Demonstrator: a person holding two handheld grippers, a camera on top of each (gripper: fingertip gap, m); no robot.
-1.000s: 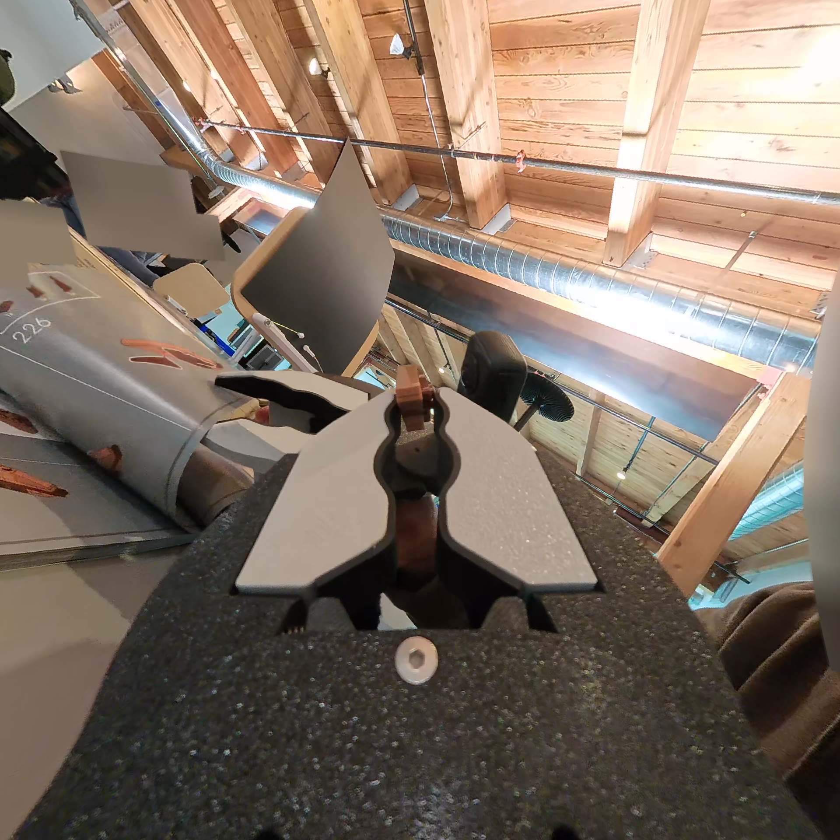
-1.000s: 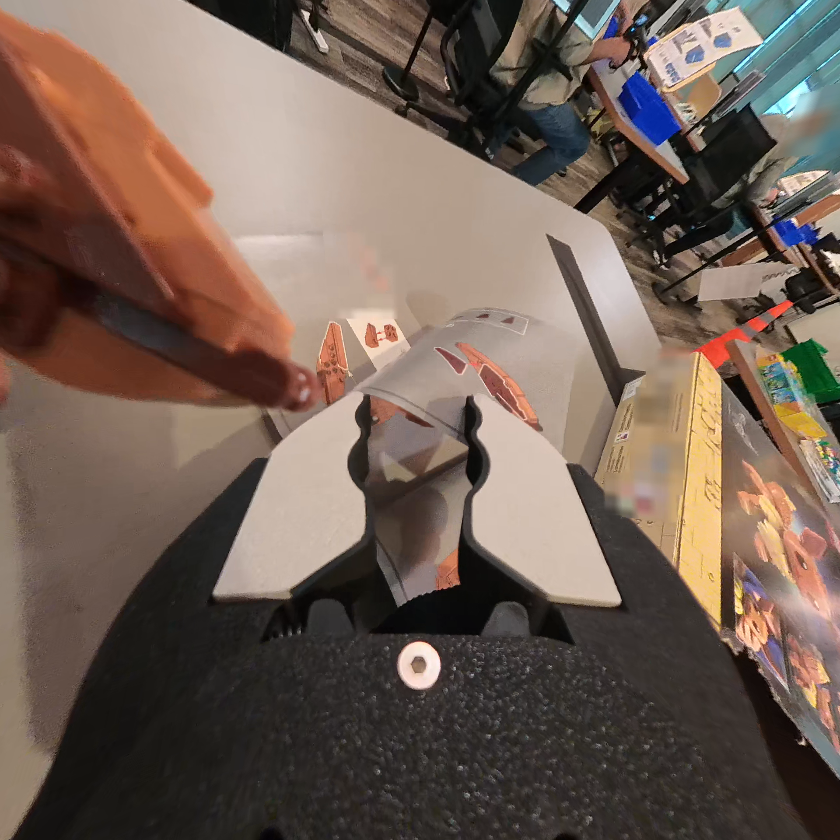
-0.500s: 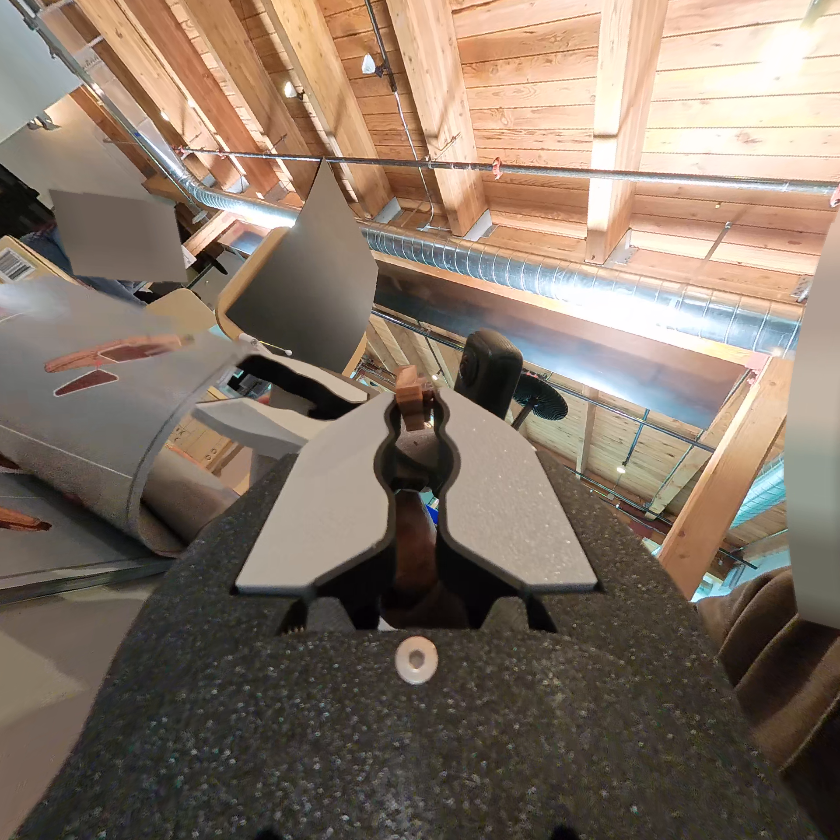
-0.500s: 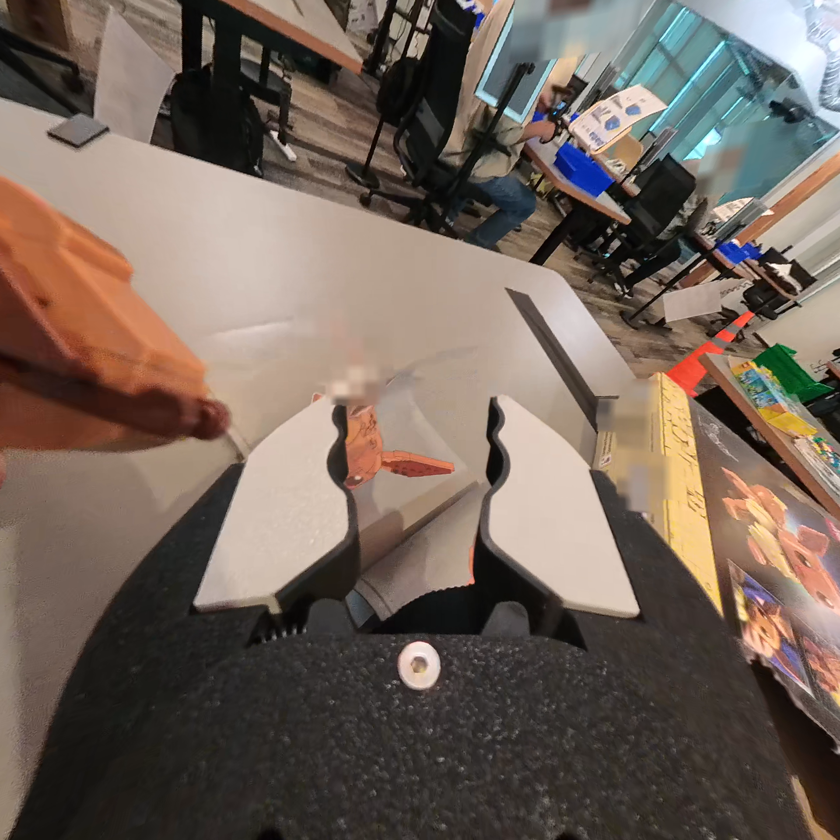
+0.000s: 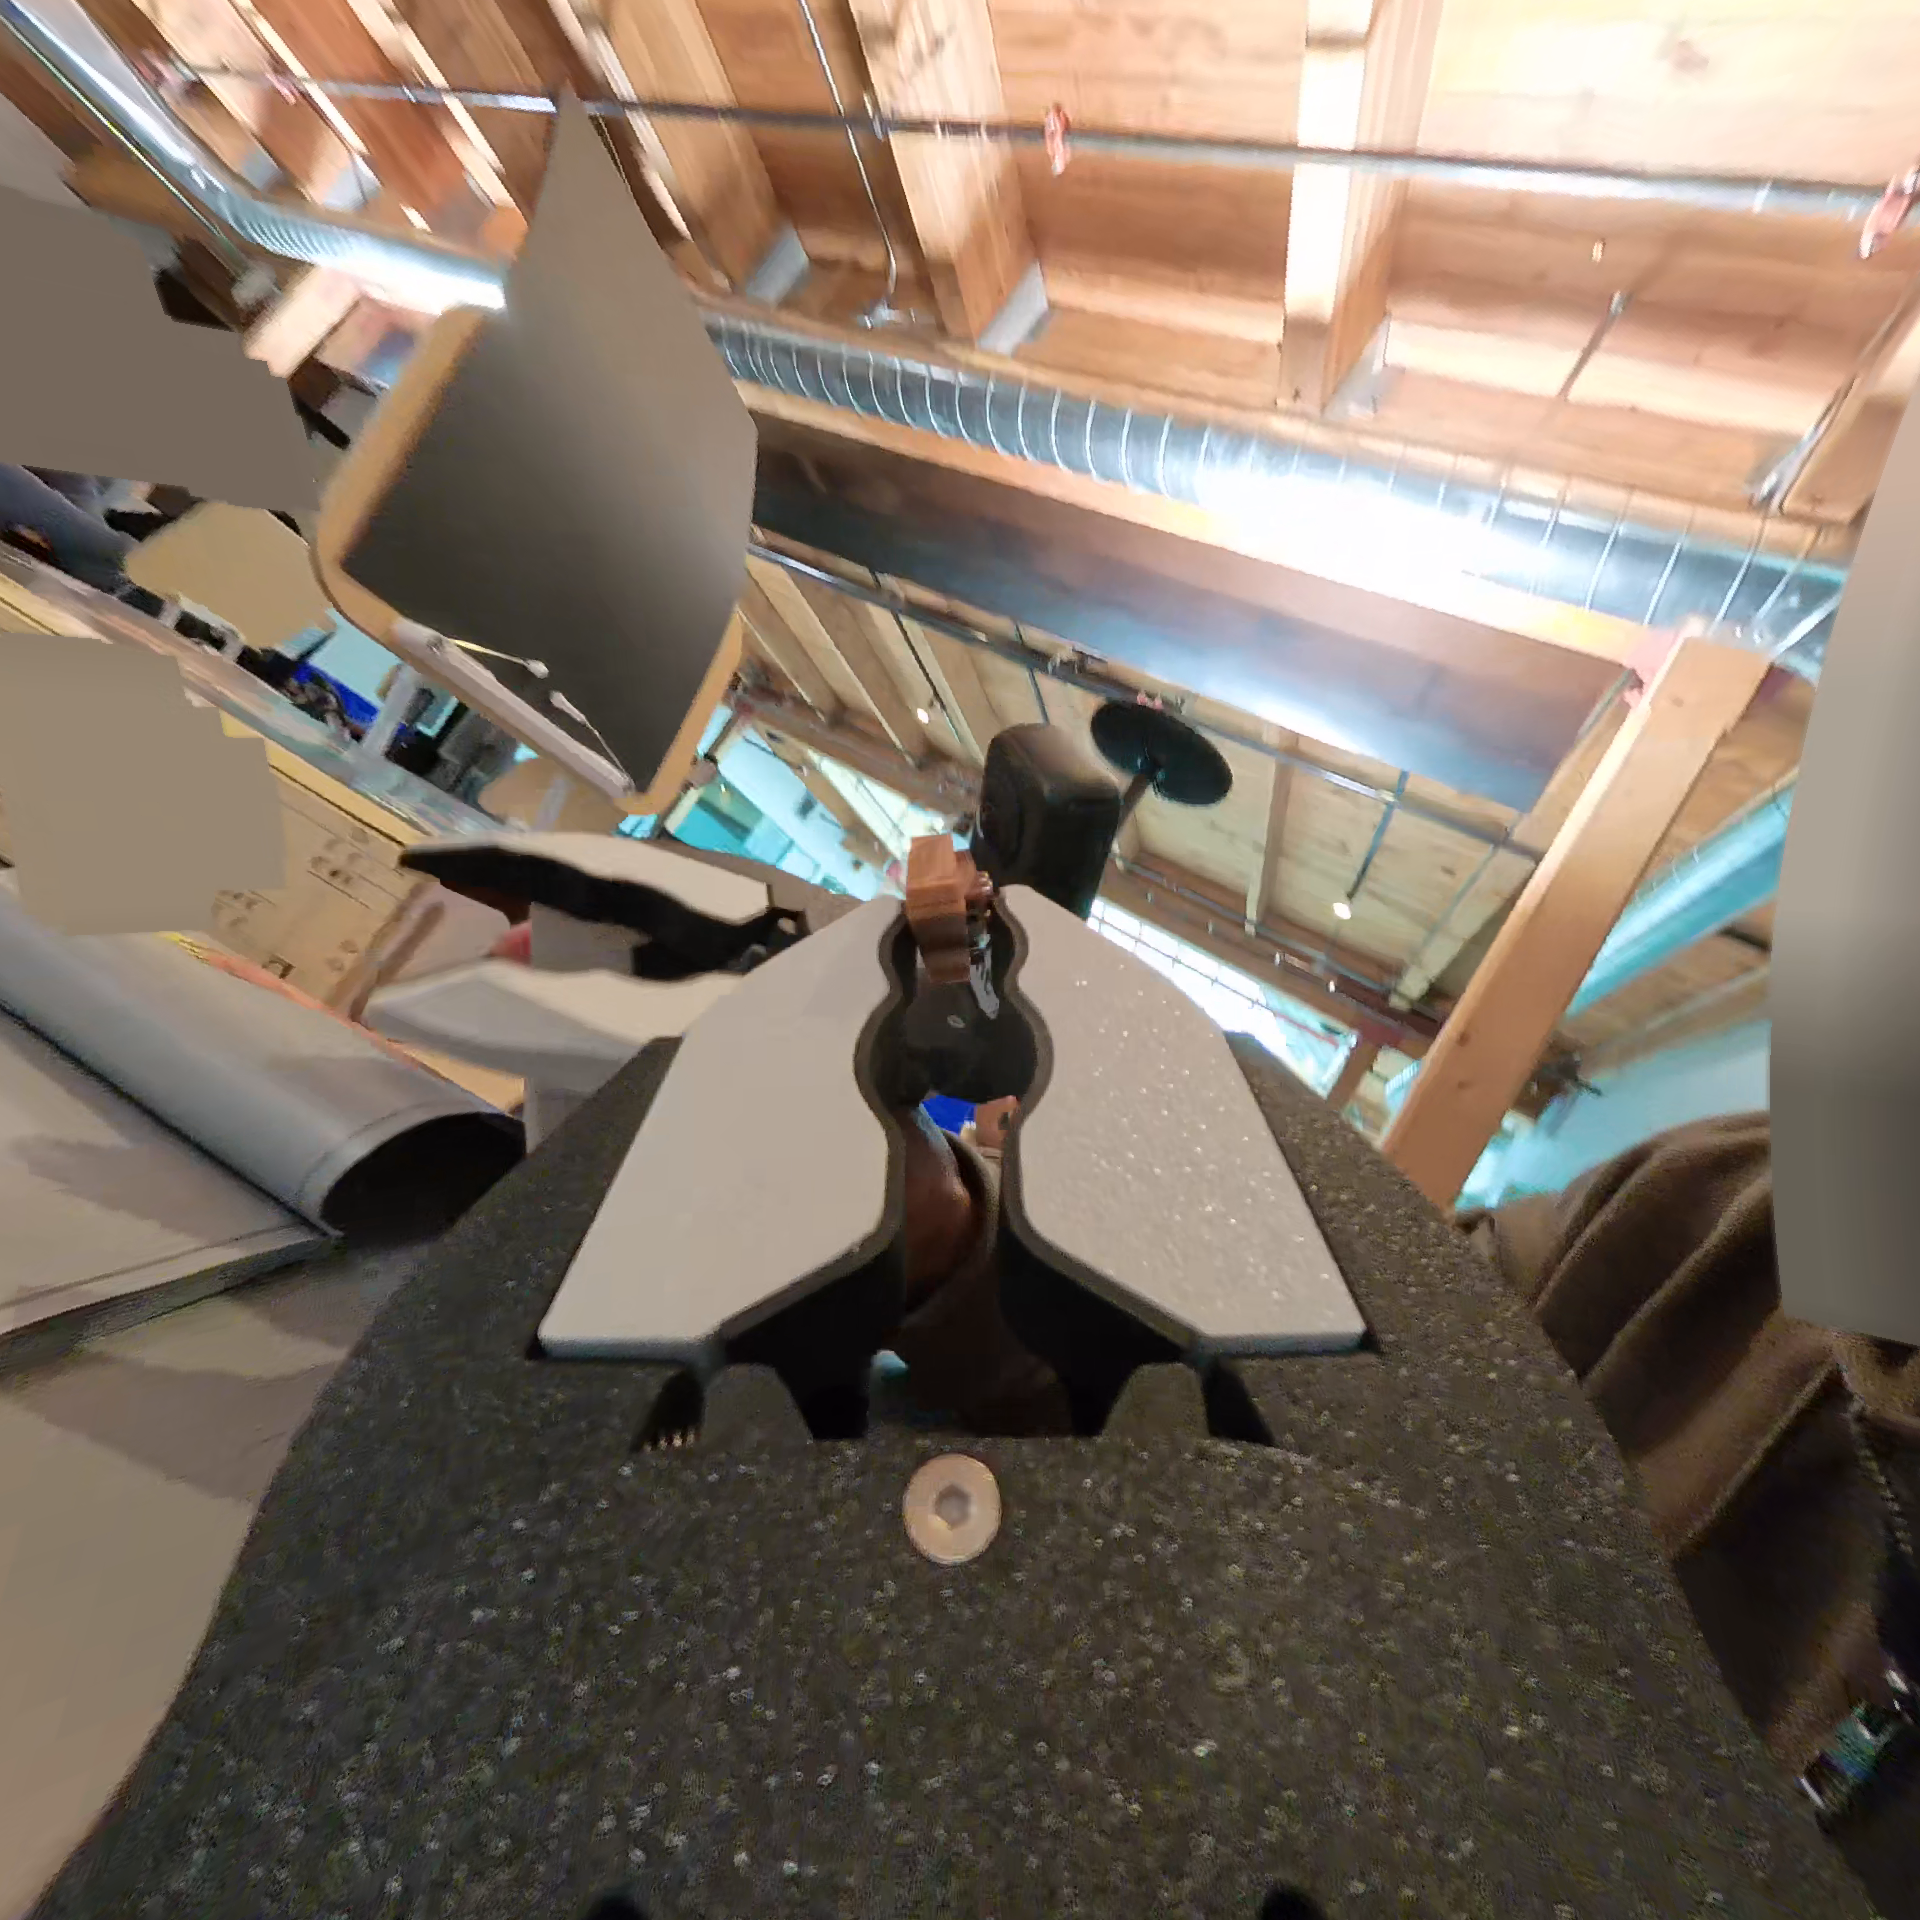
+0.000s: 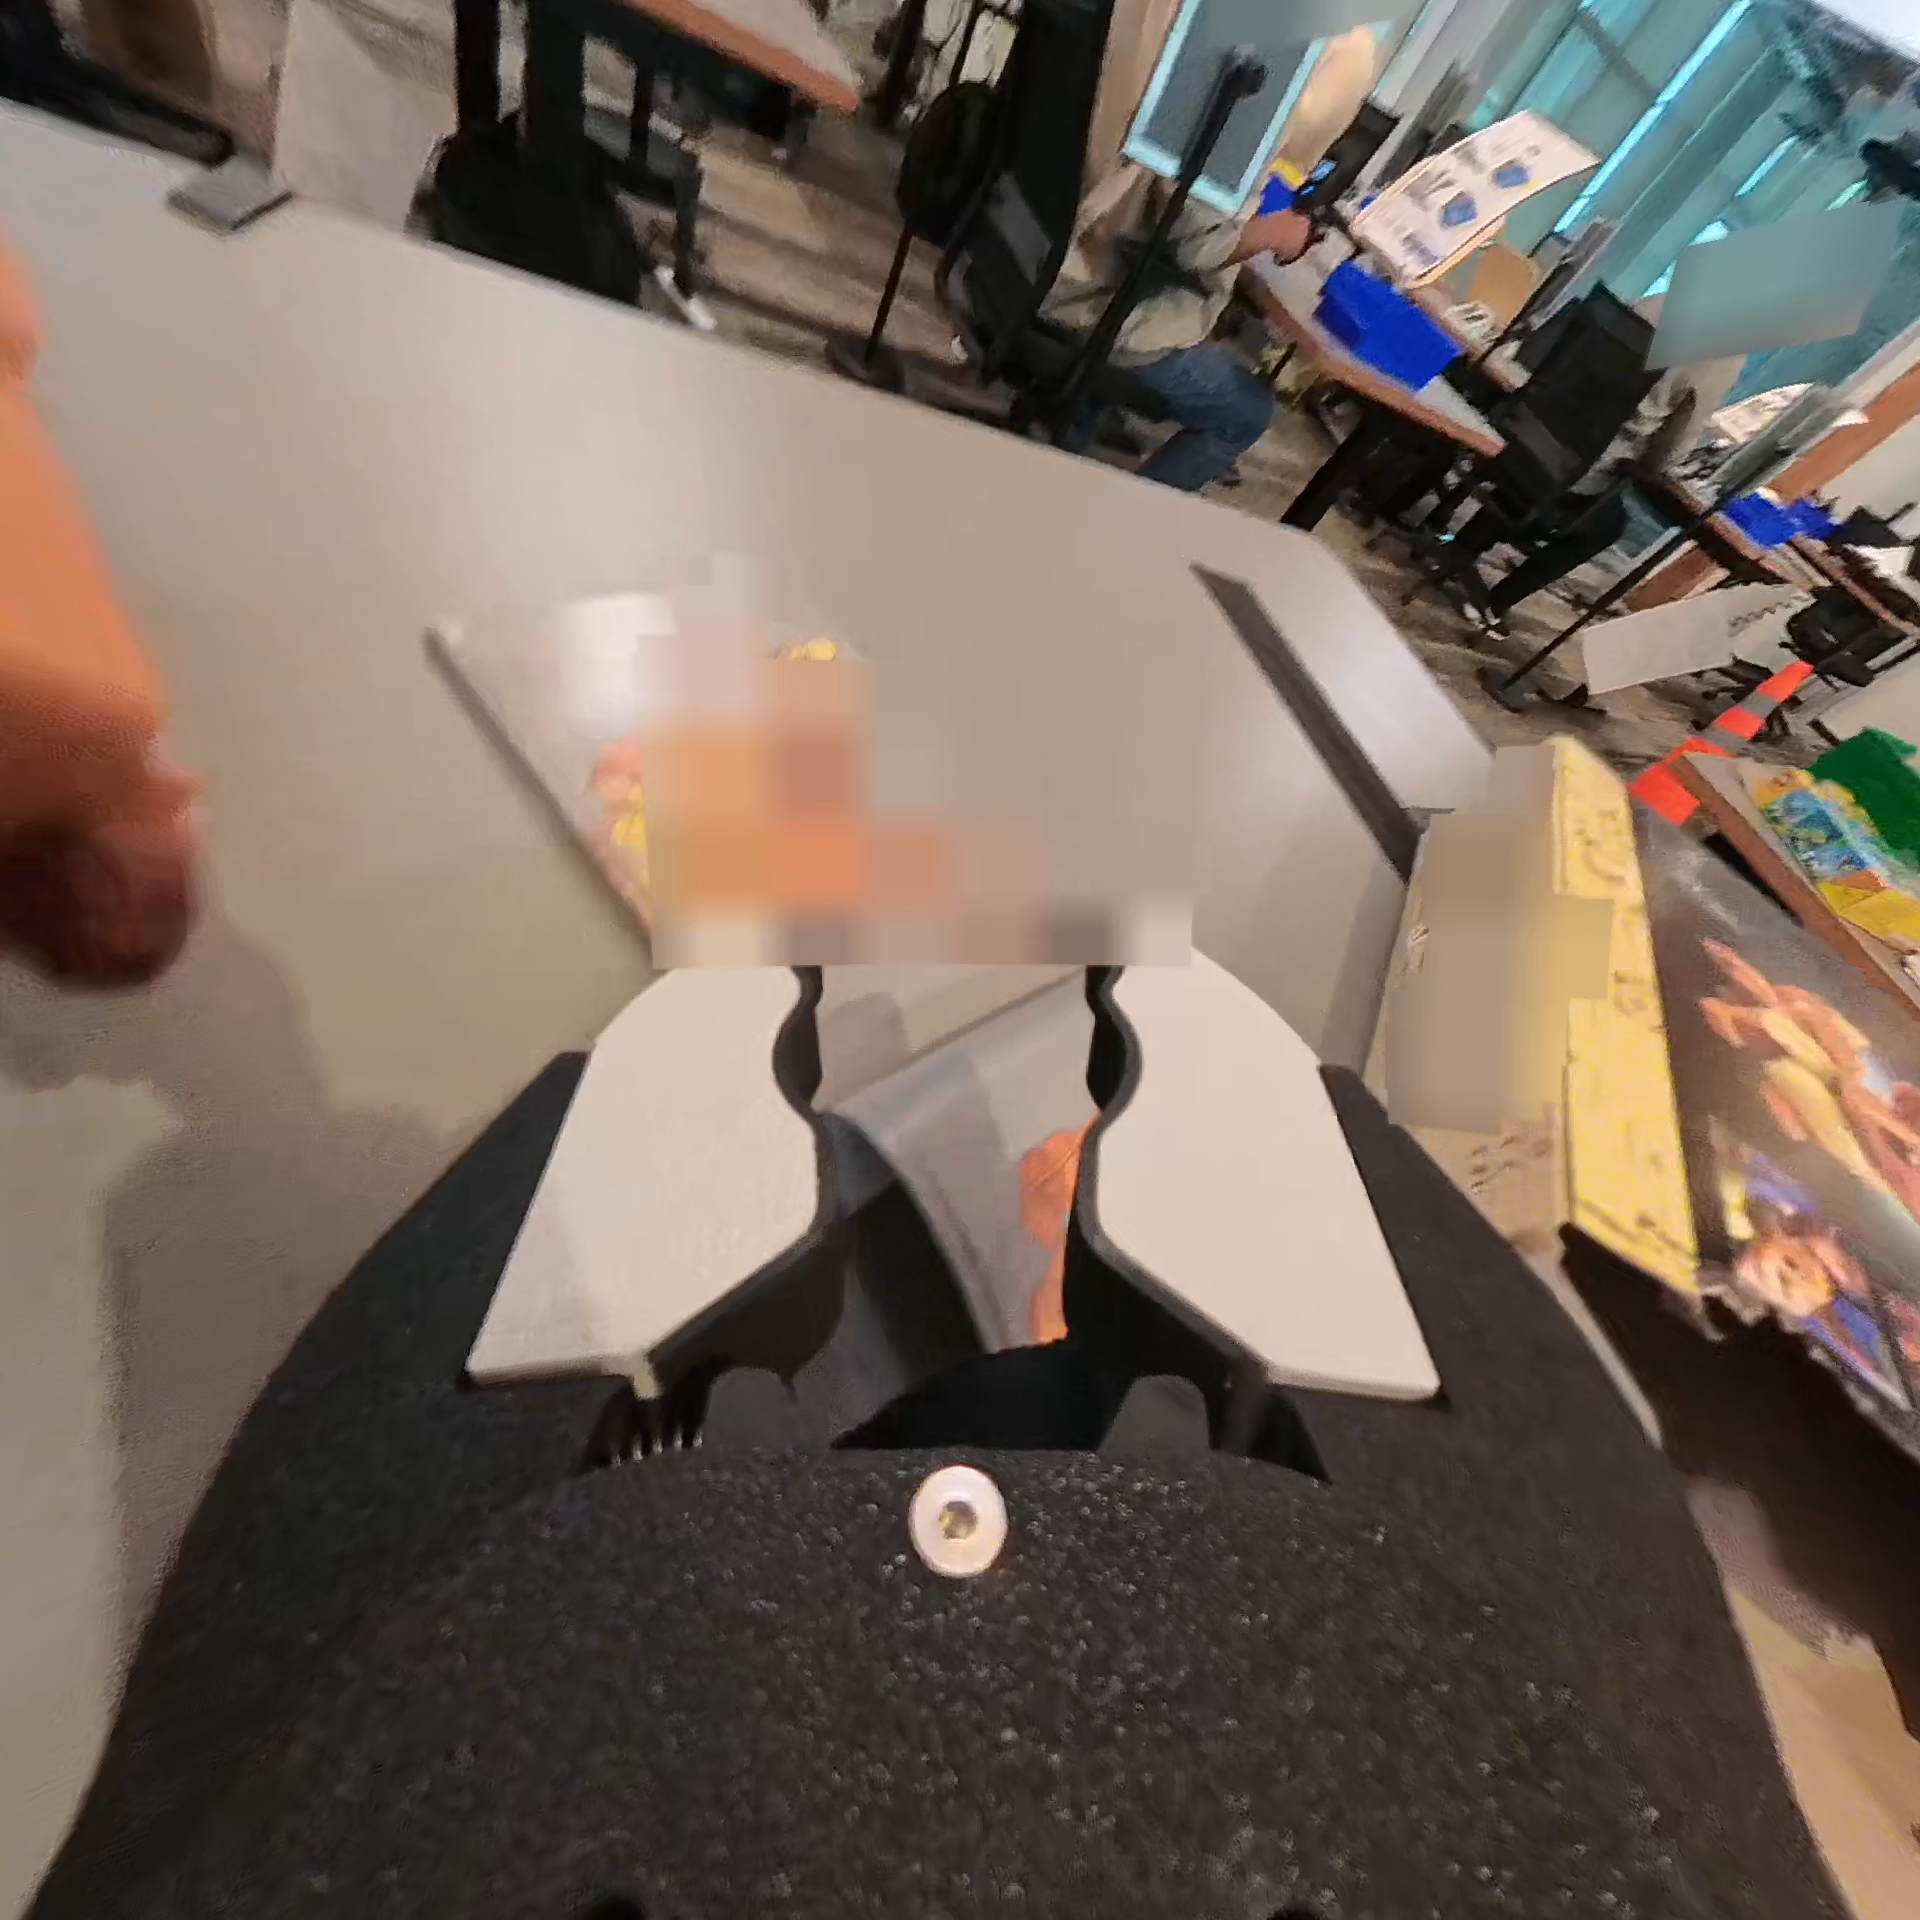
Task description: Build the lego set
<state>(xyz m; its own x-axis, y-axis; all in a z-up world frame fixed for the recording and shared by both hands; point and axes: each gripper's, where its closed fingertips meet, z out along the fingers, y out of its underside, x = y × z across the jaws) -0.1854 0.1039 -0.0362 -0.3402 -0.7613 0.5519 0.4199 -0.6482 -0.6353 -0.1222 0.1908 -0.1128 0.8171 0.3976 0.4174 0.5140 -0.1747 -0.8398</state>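
My left gripper [image 5: 951, 914] points up toward the ceiling and is shut on a small brown brick piece [image 5: 938, 904] that sticks out past its fingertips. The same piece shows as an orange-brown blur at the left edge of the right wrist view [image 6: 73, 727]. My right gripper [image 6: 951, 987] is open above a grey instruction booklet [image 6: 935, 1143]. A curled page runs between its fingers and neither pad presses it. The left wrist view shows this gripper [image 5: 582, 935] with fingers apart beside the booklet's rolled page [image 5: 260, 1091].
The booklet lies on a grey table [image 6: 416, 468]. A yellow box with a pictured lid [image 6: 1600, 1039] stands to the right. Desks, chairs and a seated person are beyond the table. A black camera on a stand [image 5: 1049, 821] rises behind my left fingertips. Left tips to right tips: about 12 cm.
The booklet's lifted page has rolled down to the left. My right gripper opened wider, then narrowed a little, and tilted up. My left gripper kept its hold on the brown piece.
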